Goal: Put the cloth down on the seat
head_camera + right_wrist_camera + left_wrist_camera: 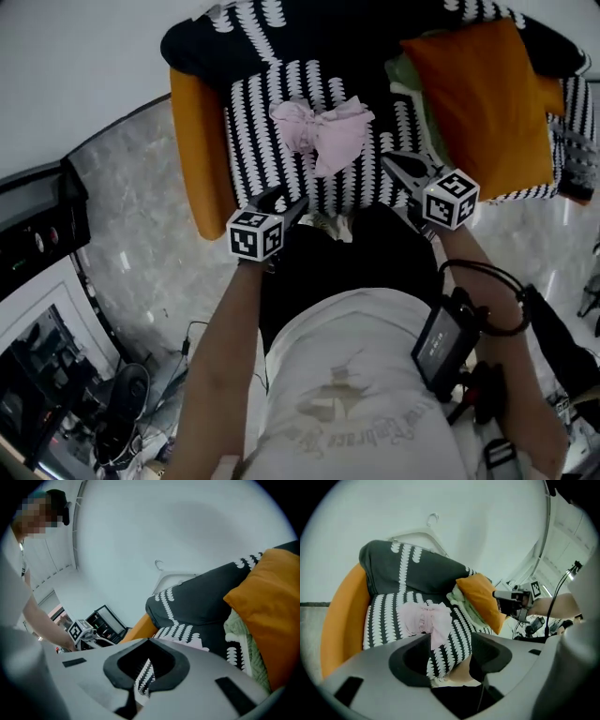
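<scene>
Head view: pink cloth (323, 131) pictured bunched crosswise on patterned seat (253, 122), ahead of and between left gripper (289, 208) and right gripper (398, 169).
Left gripper view: jaws held wide, empty, cloth lying beyond.
Right gripper view: jaws narrowly parted, nothing gripped.

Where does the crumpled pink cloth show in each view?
Head view: crumpled pink cloth, upper centre, on the black-and-white patterned seat.
Left gripper view: centre left, on the same seat.
Right gripper view: only a pale sliver, low centre, mostly hidden.
Shared landmark: the orange cushion, right of the cloth in every view.
</scene>
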Action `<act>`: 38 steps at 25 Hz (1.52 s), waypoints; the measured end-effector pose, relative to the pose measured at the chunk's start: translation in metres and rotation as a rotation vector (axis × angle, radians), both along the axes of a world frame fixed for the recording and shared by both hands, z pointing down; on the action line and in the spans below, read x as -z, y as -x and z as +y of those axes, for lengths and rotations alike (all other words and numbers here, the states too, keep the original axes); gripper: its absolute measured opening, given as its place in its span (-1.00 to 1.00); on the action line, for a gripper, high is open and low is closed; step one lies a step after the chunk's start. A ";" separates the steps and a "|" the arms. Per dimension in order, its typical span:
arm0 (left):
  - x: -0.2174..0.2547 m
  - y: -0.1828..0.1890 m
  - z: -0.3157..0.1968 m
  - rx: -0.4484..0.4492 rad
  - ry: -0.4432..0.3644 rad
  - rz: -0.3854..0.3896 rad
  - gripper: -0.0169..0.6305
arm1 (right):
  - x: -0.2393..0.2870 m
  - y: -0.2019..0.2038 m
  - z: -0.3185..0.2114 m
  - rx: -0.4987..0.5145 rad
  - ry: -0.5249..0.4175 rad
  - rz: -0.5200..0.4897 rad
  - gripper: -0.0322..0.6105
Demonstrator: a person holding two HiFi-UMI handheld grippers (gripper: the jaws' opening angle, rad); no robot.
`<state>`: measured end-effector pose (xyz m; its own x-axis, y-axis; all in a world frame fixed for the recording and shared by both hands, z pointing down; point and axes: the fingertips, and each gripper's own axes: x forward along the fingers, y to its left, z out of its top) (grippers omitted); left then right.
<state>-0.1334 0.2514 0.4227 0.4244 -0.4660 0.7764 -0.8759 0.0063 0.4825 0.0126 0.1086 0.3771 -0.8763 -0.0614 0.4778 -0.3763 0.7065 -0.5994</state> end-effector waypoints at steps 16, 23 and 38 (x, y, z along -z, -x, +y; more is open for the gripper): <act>0.143 0.175 0.068 0.252 -0.342 -0.065 -0.84 | 0.141 0.129 0.027 0.062 -0.185 0.027 -0.85; 0.211 0.161 0.114 0.239 -0.426 -0.087 -0.90 | 0.208 0.120 0.091 0.076 -0.234 -0.022 -0.85; 0.230 0.165 0.074 0.158 -0.483 -0.051 -0.91 | 0.248 0.155 0.098 0.074 -0.325 -0.106 -0.85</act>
